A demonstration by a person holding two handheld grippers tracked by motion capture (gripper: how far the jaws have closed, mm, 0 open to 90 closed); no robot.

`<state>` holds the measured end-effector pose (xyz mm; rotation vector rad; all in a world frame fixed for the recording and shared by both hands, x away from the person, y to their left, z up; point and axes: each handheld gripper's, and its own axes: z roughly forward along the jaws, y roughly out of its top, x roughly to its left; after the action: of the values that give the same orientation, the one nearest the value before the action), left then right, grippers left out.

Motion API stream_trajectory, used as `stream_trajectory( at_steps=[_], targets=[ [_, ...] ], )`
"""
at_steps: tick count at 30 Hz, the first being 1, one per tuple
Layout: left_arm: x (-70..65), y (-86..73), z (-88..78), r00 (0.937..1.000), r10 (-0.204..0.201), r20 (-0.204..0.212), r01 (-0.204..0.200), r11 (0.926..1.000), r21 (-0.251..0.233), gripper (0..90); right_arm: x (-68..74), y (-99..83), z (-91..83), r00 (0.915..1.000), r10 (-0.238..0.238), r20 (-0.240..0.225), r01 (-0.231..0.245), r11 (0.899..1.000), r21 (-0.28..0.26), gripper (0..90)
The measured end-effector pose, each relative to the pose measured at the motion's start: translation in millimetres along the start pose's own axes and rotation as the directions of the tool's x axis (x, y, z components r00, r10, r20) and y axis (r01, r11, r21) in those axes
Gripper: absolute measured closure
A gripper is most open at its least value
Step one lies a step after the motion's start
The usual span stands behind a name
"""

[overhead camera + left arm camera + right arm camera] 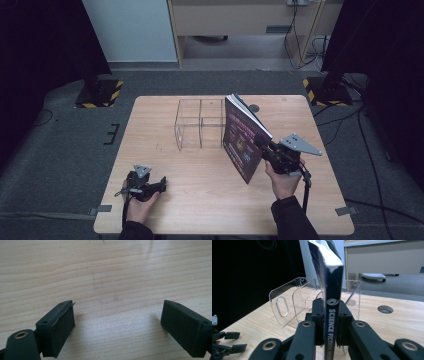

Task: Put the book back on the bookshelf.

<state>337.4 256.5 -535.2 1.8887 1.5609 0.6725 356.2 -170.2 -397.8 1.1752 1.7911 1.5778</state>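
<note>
A dark-covered book (244, 137) stands upright and lifted over the right half of the wooden table (200, 200), just right of a clear plastic file holder (200, 124). My right gripper (261, 145) is shut on its spine; in the right gripper view both pads clamp the spine (333, 322), printed "SCIENCE FICTION". The clear holder (294, 302) stands behind the book there. My left gripper (161, 184) rests low on the table near the front left, and its jaws stand wide apart over bare wood (117, 322) with nothing between them.
A round cable hole (254, 108) sits in the table behind the book. Black stands with yellow-striped feet (100, 92) flank the table's far corners. A desk and cables lie beyond on the floor.
</note>
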Motion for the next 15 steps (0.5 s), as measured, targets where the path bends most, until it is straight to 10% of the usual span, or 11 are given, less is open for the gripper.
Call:
stream_trajectory(
  at_steps=[15],
  targets=[
    [0.0,0.0,0.0,1.0,0.0,0.0,0.0,1.0,0.0,10.8,9.8,-1.1,0.3,0.9972,-0.027,0.07,0.031,0.998,-0.059,84.4]
  ],
)
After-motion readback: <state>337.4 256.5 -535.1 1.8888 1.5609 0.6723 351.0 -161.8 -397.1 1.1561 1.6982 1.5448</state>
